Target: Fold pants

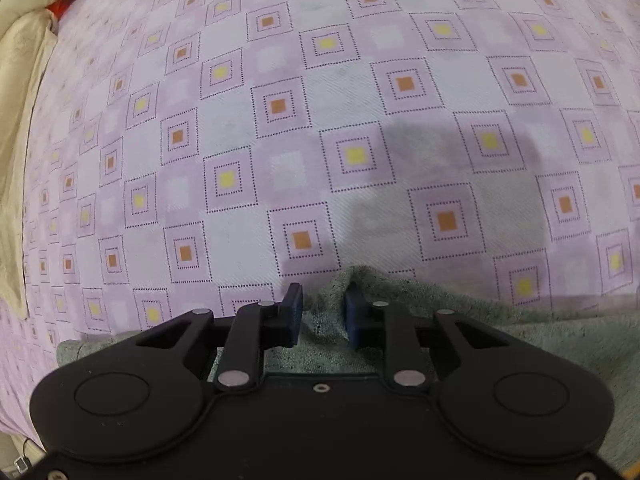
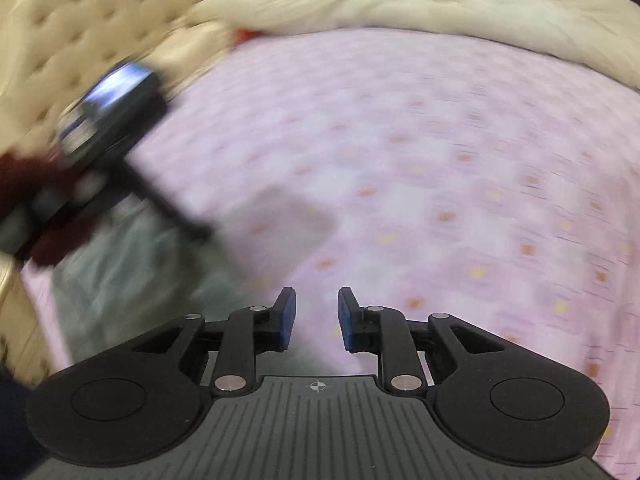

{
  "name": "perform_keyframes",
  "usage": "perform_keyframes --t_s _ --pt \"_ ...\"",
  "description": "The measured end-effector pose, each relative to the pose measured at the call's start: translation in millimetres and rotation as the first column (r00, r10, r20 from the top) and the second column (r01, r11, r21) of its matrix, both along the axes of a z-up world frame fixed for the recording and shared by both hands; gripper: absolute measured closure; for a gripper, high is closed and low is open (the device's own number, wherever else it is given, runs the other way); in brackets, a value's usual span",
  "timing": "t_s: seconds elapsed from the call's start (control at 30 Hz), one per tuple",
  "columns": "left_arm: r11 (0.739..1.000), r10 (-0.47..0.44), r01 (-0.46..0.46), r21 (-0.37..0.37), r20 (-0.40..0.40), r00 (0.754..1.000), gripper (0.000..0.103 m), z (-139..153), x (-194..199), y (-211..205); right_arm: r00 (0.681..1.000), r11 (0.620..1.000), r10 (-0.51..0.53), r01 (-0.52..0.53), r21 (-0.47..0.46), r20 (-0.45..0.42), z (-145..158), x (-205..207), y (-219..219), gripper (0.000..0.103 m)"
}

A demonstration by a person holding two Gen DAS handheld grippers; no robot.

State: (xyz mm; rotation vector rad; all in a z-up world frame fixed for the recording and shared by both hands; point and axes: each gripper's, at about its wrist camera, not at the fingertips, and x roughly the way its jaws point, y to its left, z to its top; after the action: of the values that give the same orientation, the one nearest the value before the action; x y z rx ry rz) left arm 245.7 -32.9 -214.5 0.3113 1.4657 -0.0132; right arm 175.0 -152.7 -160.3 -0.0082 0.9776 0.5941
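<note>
The grey pants (image 1: pixel 500 320) lie on the pink patterned bedsheet (image 1: pixel 280 120) at the bottom of the left wrist view. My left gripper (image 1: pixel 323 312) sits over their edge, with a raised fold of the grey cloth between its blue pads; the pads stand a little apart around it. In the blurred right wrist view the pants (image 2: pixel 132 276) show at the lower left under the left gripper's body (image 2: pixel 108 120). My right gripper (image 2: pixel 316 318) is open and empty above the sheet (image 2: pixel 440 160).
A cream quilt (image 2: pixel 440 4) is bunched along the far side of the bed, with something red (image 2: pixel 246 35) beside it. A tufted beige headboard (image 2: pixel 72 20) stands at the left. The quilt also shows in the left wrist view (image 1: pixel 24 40).
</note>
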Motion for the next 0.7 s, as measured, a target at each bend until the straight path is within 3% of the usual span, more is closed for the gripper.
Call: perform_keyframes --t_s 0.07,0.13,0.27,0.4,0.57,0.7 --pt "1.000 0.002 -0.002 -0.016 0.008 1.000 0.070 1.0 0.5 0.4 0.999 0.999 -0.038 0.038 -0.009 -0.020 -7.8 18.1 -6.2 0.080" --pt "1.000 0.007 -0.007 -0.030 0.012 1.000 0.066 -3.5 -2.1 2.3 0.996 1.000 -0.013 0.011 -0.021 -0.083 -18.9 34.9 -12.5 0.080" --pt "0.997 0.005 -0.004 -0.073 0.014 1.000 0.062 -2.8 -5.1 14.6 0.958 0.979 0.192 -0.203 -0.033 -0.215 -39.9 38.2 6.6 0.080" --pt "0.995 0.019 -0.018 -0.094 0.007 1.000 0.061 -6.7 -0.5 19.6 0.906 0.932 0.346 -0.362 -0.021 -0.245 -39.5 12.7 23.6 0.080" --pt "0.995 0.025 -0.025 -0.099 0.000 1.000 0.061 -7.6 3.6 21.9 0.915 0.945 0.316 -0.327 -0.003 -0.251 -37.0 6.3 20.9 0.079" --pt "0.994 0.024 -0.024 -0.105 -0.006 1.000 0.061 -9.3 6.9 22.8 0.923 0.948 0.290 -0.314 -0.059 -0.254 -42.8 6.2 27.1 0.076"
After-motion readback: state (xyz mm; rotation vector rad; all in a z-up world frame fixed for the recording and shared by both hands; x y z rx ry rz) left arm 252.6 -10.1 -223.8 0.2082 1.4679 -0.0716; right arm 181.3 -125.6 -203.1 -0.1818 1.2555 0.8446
